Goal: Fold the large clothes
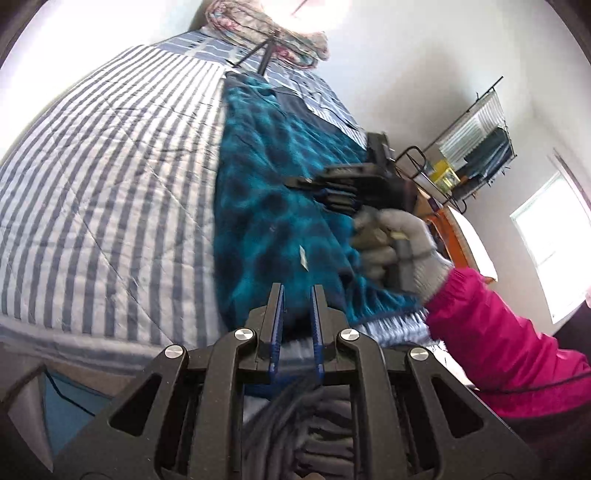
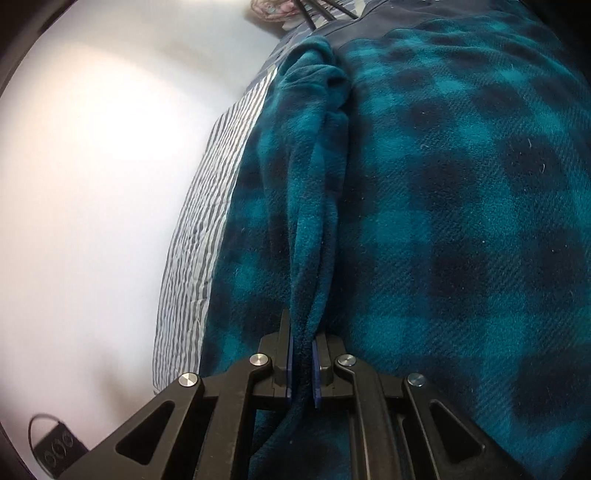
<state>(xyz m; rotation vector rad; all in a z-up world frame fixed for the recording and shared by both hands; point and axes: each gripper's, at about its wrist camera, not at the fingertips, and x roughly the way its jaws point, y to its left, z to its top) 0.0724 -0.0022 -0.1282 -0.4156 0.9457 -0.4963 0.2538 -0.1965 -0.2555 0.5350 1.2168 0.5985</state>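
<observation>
A teal and dark blue checked fleece garment [image 1: 273, 184] lies on a bed with a blue and white striped cover [image 1: 110, 177]. My left gripper [image 1: 298, 291] hangs over the garment's near edge, its jaws a little apart with nothing between them. My right gripper [image 2: 302, 332] is shut on a raised fold of the fleece [image 2: 314, 221]. It also shows in the left wrist view [image 1: 314, 184], blurred, held by a gloved hand [image 1: 399, 247] over the garment's right side.
A floral bundle of fabric [image 1: 280, 33] and a black tripod [image 1: 258, 59] sit at the far end of the bed. A wire rack [image 1: 476, 147] with items stands by the wall at right. A small black object [image 2: 55, 446] lies on the floor.
</observation>
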